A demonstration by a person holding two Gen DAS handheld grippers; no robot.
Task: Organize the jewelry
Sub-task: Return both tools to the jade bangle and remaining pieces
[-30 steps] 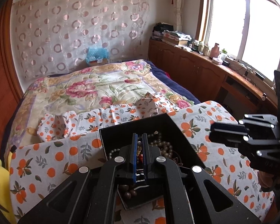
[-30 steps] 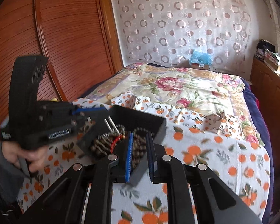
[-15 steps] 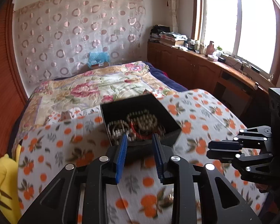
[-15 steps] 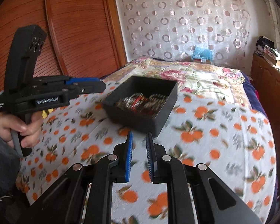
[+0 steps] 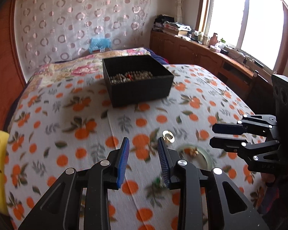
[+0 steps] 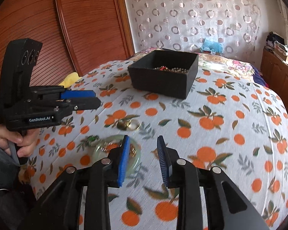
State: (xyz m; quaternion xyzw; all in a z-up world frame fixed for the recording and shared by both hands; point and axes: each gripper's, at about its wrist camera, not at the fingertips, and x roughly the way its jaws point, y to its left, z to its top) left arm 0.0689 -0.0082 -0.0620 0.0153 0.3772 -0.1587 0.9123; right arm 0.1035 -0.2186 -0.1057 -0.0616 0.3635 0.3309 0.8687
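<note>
Jewelry pieces lie blurred on the orange-print white cloth (image 6: pixel 220 99): a pale translucent bangle (image 6: pixel 113 153), partly hidden behind the released right gripper (image 6: pixel 142 159), and a small gold ring (image 5: pixel 168 135) near the released left gripper (image 5: pixel 143 161), marked "GenRobot.AI". Farther off, a black square box (image 5: pixel 140 88) holds beaded strands (image 5: pixel 130 76).

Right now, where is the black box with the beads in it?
The black box sits on the orange-print sheet, far ahead of both open grippers. In the left wrist view it is upper middle, just before the flowery quilt.
</note>
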